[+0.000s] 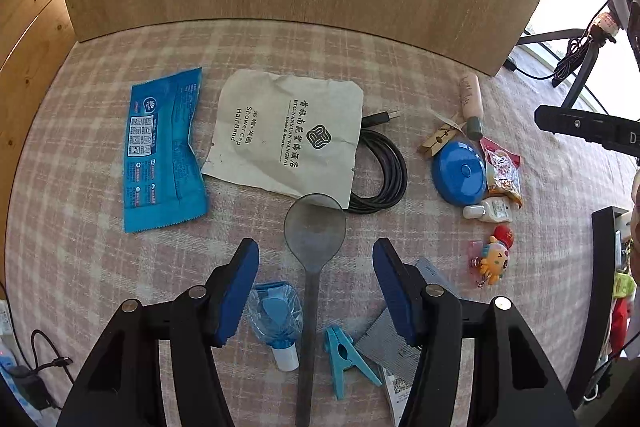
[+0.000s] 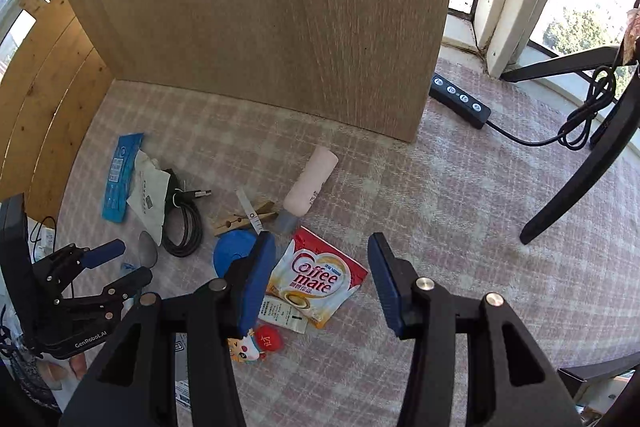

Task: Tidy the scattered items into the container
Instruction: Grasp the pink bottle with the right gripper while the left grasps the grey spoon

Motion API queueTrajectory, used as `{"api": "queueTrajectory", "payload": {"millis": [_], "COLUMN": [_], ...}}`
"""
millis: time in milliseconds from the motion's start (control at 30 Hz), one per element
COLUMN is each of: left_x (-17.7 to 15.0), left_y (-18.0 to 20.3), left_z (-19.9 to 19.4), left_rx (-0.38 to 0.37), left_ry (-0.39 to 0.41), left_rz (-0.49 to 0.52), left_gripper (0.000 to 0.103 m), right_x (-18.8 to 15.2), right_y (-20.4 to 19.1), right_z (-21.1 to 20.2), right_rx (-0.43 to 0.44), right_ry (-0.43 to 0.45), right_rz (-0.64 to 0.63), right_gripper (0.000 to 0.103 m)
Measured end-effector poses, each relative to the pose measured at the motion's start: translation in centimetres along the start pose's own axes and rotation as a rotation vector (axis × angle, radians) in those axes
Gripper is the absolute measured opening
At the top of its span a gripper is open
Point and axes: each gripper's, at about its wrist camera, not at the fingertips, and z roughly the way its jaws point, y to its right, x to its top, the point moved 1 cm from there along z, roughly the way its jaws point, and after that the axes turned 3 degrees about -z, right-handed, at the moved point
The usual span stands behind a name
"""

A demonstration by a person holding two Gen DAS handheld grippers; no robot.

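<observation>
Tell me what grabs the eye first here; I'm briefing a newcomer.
The red Coffee mate sachet lies right below the open right hand-held gripper. A translucent grey spoon runs between the fingers of the open left hand-held gripper, with a bright blue packet at far left.

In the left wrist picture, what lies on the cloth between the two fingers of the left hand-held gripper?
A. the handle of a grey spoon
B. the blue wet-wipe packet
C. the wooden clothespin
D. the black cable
A: the grey spoon runs up between the open fingers of the left hand-held gripper, with its bowl just beyond the fingertips.
</observation>
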Motion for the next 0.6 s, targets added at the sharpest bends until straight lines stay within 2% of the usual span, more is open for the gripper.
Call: {"api": "queueTrajectory", "payload": {"millis": [333, 400, 467, 533, 600], "left_x": [-0.3, -0.4, -0.5, -0.6, -0.8], "left_y": [1.2, 1.1, 1.0, 1.1, 1.2], "left_z": [1.8, 1.7, 1.6, 1.4, 1.3], "left_rx": [0.046, 0.048, 0.066, 0.069, 0.061], "left_ry": [0.008, 0.014, 0.025, 0.027, 0.023], "left_rz": [0.047, 0.044, 0.049, 0.057, 0.059], "left_gripper": [0.057, 0.053, 0.045, 0.034, 0.034], "right_x": [2.7, 3.0, 3.2, 3.2, 3.1], "right_y": [-0.9, -1.0, -1.0, -1.2, -1.6], "right_z": [4.9, 5.5, 6.1, 6.6, 6.7], "right_rx": [-0.021, -0.018, -0.020, -0.045, -0.048], "right_ry": [-0.060, -0.066, -0.079, -0.081, -0.085], "right_rz": [0.044, 0.054, 0.063, 0.058, 0.043], "right_gripper": [0.047, 0.046, 0.041, 0.027, 0.020]}}
